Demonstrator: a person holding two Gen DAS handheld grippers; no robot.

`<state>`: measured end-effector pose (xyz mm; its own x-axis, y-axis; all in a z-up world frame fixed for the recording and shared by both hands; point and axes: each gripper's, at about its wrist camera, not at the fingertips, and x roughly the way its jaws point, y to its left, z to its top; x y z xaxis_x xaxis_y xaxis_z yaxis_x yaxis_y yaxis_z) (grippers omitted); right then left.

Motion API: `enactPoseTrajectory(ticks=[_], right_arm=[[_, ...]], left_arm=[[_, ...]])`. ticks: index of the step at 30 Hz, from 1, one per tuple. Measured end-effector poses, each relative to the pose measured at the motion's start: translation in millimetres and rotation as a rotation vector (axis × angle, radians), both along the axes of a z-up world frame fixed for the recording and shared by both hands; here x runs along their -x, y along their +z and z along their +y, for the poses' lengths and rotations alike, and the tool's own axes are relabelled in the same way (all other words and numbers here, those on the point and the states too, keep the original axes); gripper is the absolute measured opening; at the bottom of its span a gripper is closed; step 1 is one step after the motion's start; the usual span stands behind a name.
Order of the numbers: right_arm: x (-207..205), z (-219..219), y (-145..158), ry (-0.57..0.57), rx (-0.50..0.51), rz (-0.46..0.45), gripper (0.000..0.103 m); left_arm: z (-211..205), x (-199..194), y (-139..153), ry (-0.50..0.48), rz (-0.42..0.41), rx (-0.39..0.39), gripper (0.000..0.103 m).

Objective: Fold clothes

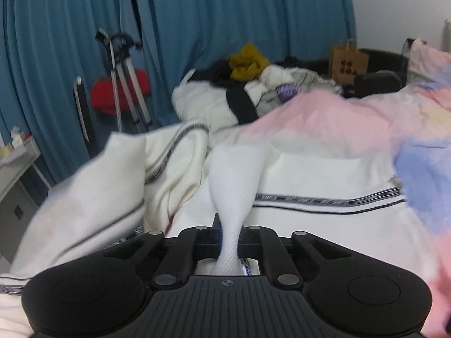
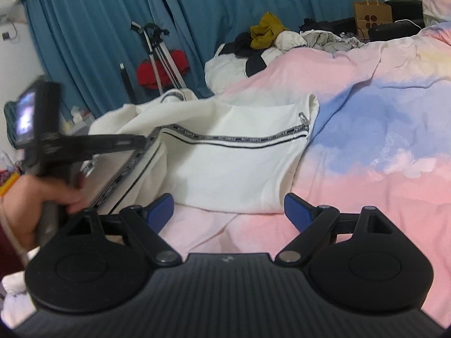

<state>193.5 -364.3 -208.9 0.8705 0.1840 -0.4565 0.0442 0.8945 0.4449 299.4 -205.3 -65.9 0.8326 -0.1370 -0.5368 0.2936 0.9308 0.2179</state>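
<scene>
While the left gripper (image 1: pixel 229 236) pinches a twisted rope of ribbed white fabric, one cream garment (image 1: pixel 310 180) with a black lettered stripe lies bunched over the pink-and-blue duvet (image 1: pixel 324 124). From the right wrist, the right gripper (image 2: pixel 228 211) hangs spread wide, its two blue pads (image 2: pixel 162 207) empty above the duvet, the garment's hem just beyond; one hand (image 2: pixel 33 205) grips the other tool's handle.

Both wrist views sit low over the bed (image 2: pixel 366 197) — facing the curtains (image 1: pixel 225 14).
</scene>
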Motion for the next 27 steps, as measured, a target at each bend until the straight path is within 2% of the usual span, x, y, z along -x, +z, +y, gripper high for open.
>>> enactPoseTrajectory(ticks=[5, 9, 11, 14, 17, 20, 22, 27], right_arm=[[10, -10, 6, -0.019, -0.075, -0.027, 0.087], [18, -19, 10, -0.034, -0.138, -0.047, 0.087], [26, -31, 11, -0.048, -0.240, -0.047, 0.087], [33, -50, 3, -0.082, -0.419, 0.003, 0.088], [41, -65, -4, -0.126, -0.535, 0.056, 0.089], [41, -72, -5, -0.155, -0.598, 0.077, 0.088], [23, -73, -6, -0.158, -0.595, 0.091, 0.082], [-22, -77, -9, -0.167, -0.587, 0.128, 0.078]], left_arm=[[21, 76, 38, -0.098, -0.060, 0.028, 0.006], [44, 127, 28, -0.111, -0.029, 0.081, 0.006], [55, 153, 22, -0.115, -0.011, 0.109, 0.006], [72, 191, 12, -0.120, 0.017, 0.151, 0.006], [89, 229, 2, -0.125, 0.044, 0.193, 0.006], [105, 246, -8, -0.115, 0.072, 0.247, 0.006], [113, 248, -11, -0.108, 0.089, 0.281, 0.006], [125, 244, -13, -0.103, 0.106, 0.349, 0.006]])
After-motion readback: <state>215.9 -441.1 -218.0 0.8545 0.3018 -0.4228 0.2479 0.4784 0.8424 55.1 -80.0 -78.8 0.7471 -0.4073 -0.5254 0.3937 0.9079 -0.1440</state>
